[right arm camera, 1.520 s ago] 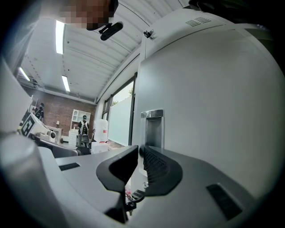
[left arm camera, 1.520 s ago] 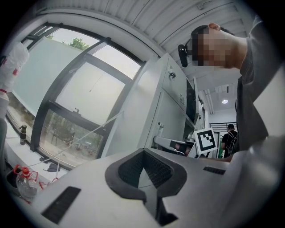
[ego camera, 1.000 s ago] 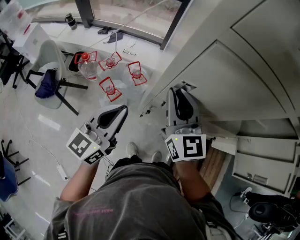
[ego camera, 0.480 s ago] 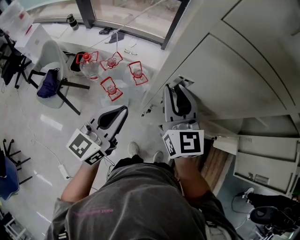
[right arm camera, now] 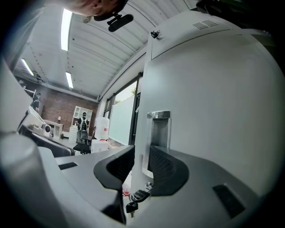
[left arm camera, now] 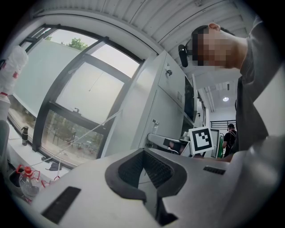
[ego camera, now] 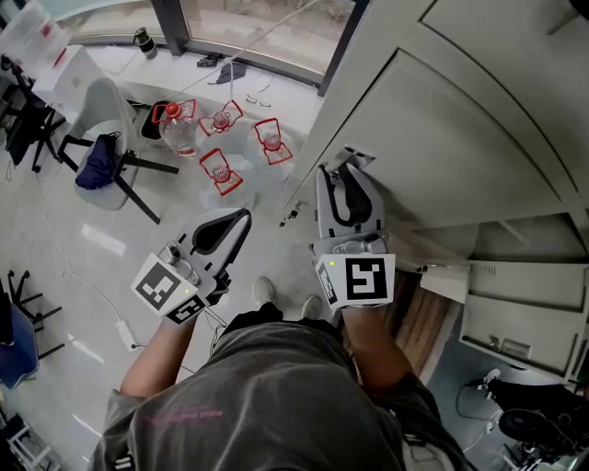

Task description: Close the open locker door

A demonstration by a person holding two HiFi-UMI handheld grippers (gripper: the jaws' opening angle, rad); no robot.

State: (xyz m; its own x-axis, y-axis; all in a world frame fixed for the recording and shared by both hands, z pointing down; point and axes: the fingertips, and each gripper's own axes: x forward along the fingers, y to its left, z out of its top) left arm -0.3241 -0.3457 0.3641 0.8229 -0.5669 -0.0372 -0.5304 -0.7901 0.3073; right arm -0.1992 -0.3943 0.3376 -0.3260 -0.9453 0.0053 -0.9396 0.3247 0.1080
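Note:
The pale grey locker door fills the right gripper view, with a recessed metal handle near its edge and a bunch of keys hanging below. My right gripper straddles that door edge. Its jaws have just been opening, and the edge stands between the pads without being pinched. From the head view this gripper points at the locker bank. My left gripper hangs apart to the left over the floor. Its jaws are shut on nothing.
On the floor beyond stand a grey chair with a dark bag and several water jugs in red holders. A window frame runs along the far wall. Lower locker compartments stand open at the right.
The right gripper's jaws have spread wider around the door edge. The left gripper has stayed where it was.

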